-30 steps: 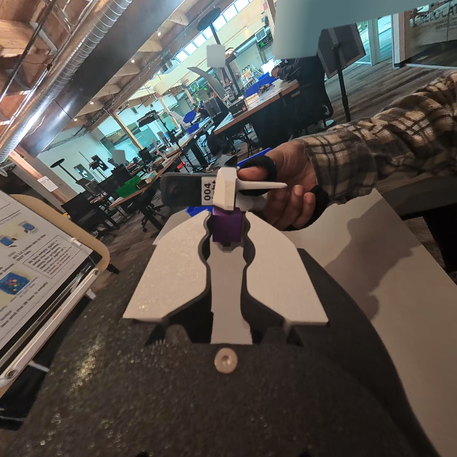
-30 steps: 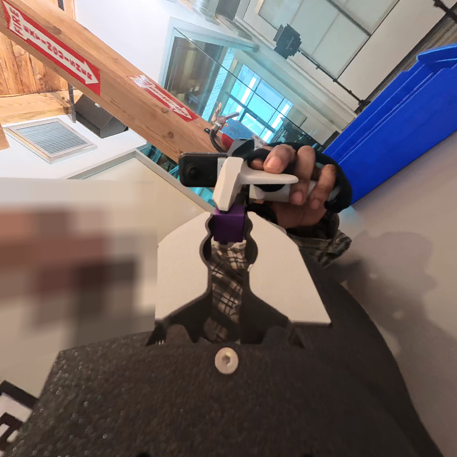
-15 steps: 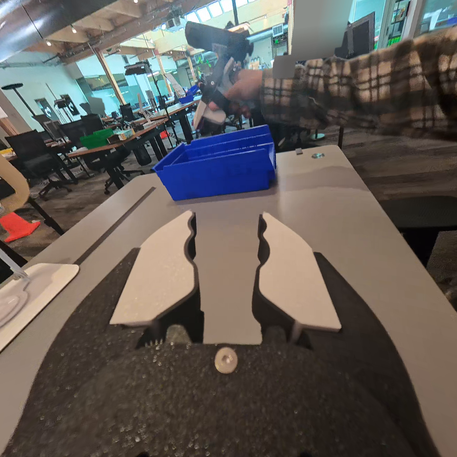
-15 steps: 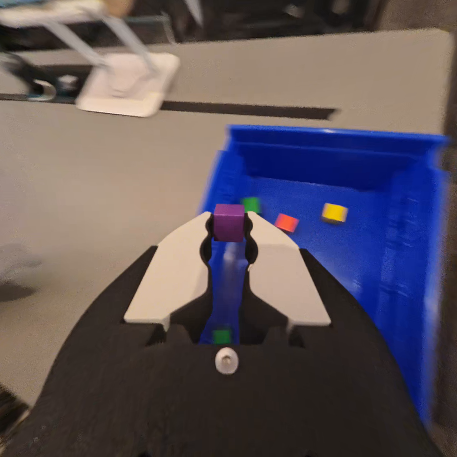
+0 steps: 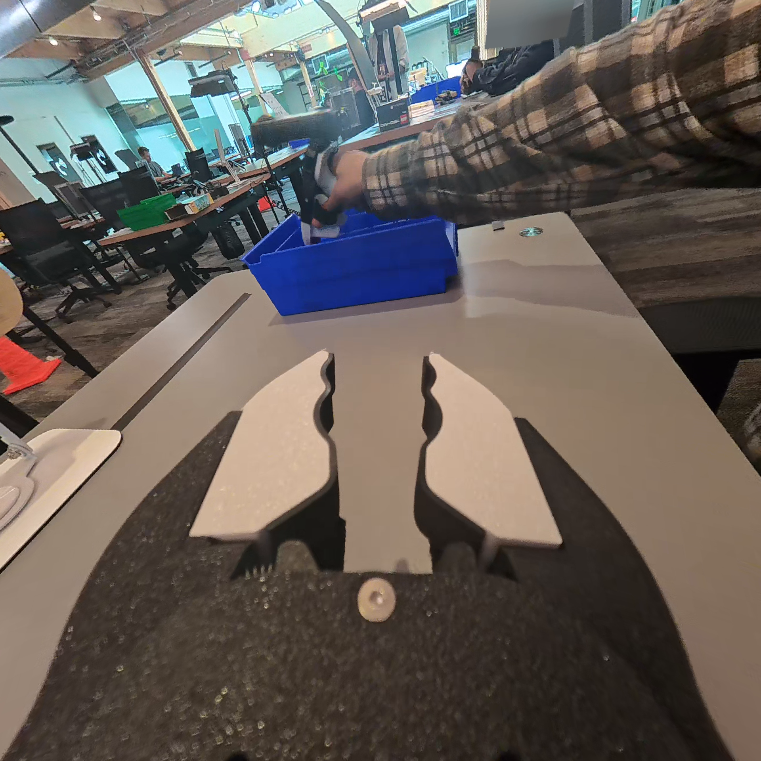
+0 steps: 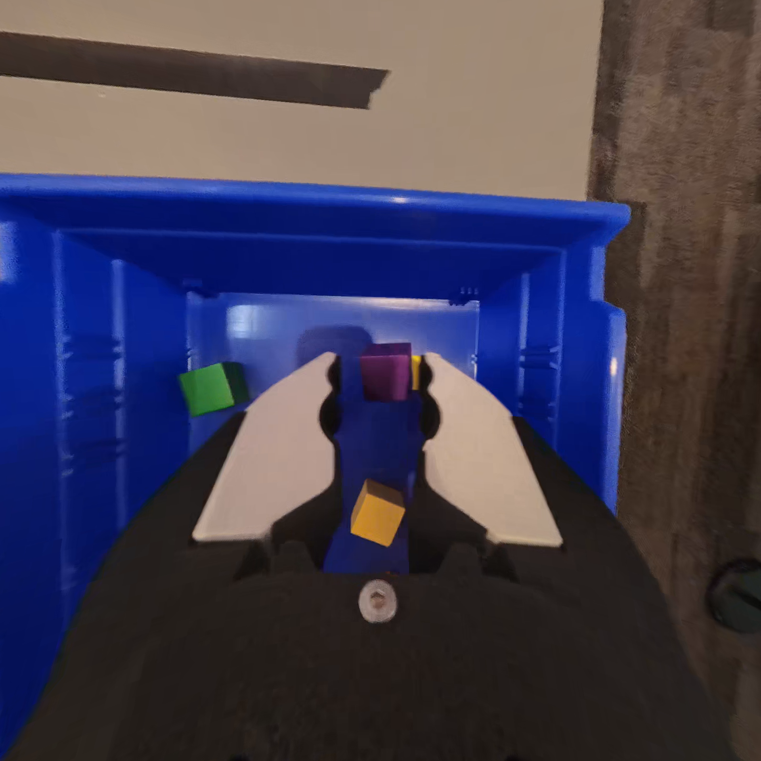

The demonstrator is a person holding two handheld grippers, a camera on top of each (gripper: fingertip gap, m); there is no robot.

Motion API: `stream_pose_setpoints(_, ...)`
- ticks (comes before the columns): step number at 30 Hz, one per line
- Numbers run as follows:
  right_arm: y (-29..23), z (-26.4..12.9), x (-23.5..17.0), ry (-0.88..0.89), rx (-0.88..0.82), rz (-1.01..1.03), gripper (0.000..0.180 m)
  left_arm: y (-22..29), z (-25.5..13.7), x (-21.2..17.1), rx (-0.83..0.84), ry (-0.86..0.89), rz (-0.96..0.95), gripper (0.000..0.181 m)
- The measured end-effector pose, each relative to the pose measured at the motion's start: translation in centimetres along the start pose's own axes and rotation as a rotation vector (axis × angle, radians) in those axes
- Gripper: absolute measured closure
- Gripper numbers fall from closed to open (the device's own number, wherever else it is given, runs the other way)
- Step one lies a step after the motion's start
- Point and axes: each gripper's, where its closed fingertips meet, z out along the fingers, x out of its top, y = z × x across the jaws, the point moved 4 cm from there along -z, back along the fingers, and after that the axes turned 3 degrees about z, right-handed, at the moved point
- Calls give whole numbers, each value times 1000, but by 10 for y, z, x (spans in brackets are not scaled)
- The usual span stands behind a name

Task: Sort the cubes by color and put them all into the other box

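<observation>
Though blurred, purple cube (image 6: 386,372) seemingly tilted between parted fingers (image 6: 275,444).

- We see the box (image 5: 354,271) standing on the bench (image 5: 514,350), at its far end, ahead of our left gripper (image 5: 376,362).
- A flat pad (image 5: 61,461) lies on the bench at the near left edge.
- Our right gripper (image 6: 379,362) points down into the box.
- In the box, one cube (image 6: 385,376) lies between the fingertips, a second cube (image 6: 208,389) to its left, a third cube (image 6: 376,519) nearer to us.
</observation>
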Motion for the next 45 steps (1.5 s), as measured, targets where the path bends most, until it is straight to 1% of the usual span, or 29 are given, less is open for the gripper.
stream_pose_setpoints(1, 3, 0, 0, -9, -24, 24, 131, 0, 0, -1, -1, -3, -4, 141)
stream_pose_setpoints(3, 10, -14, 4, 18, -82, 38, 120, -1, 0, -2, 2, -9, -11, 140)
stream_pose_setpoints(5, 16, -41, 11, 87, -134, 25, 117, -2, 0, -2, 5, -14, -22, 139)
stream_pose_setpoints(6, 15, -57, 15, 121, -133, 18, 117, -2, 0, -2, 5, -16, -26, 139)
stream_pose_setpoints(9, 2, -110, 19, 213, -55, -12, 120, -1, 1, -2, 7, -25, -29, 138)
stream_pose_setpoints(13, -31, -174, 11, 337, 55, -67, 122, -1, -1, 5, 32, -38, -8, 138)
stream_pose_setpoints(16, -75, -203, -9, 400, 155, -150, 119, -5, -15, 14, 79, -50, -11, 136)
stream_pose_setpoints(19, -128, -217, -38, 478, 257, -256, 117, -12, -49, 27, 143, -61, -16, 134)
stream_pose_setpoints(21, -167, -219, -58, 544, 350, -320, 117, -22, -86, 32, 213, -118, -9, 130)
stream_pose_setpoints(23, -208, -213, -80, 583, 464, -380, 117, -35, -133, 34, 293, -209, 2, 128)
stream_pose_setpoints(27, -282, -192, -111, 649, 665, -496, 117, -69, -253, 27, 486, -506, -16, 125)
stream_pose_setpoints(31, -336, -167, -120, 680, 807, -533, 117, -88, -369, 10, 612, -809, -167, 122)
stream_pose_setpoints(34, -365, -149, -122, 650, 912, -513, 117, -87, -429, -7, 656, -1003, -288, 122)
stream_pose_setpoints(37, -381, -135, -121, 655, 966, -478, 118, -77, -458, -28, 651, -1129, -427, 122)
stream_pose_setpoints(39, -385, -129, -120, 654, 990, -458, 118, -75, -465, -42, 651, -1195, -451, 122)
stream_pose_setpoints(42, -387, -123, -122, 647, 1008, -452, 118, -87, -465, -61, 640, -1266, -354, 121)
stream_pose_setpoints(45, -385, -121, -125, 679, 1004, -456, 118, -111, -460, -87, 590, -1288, -236, 119)
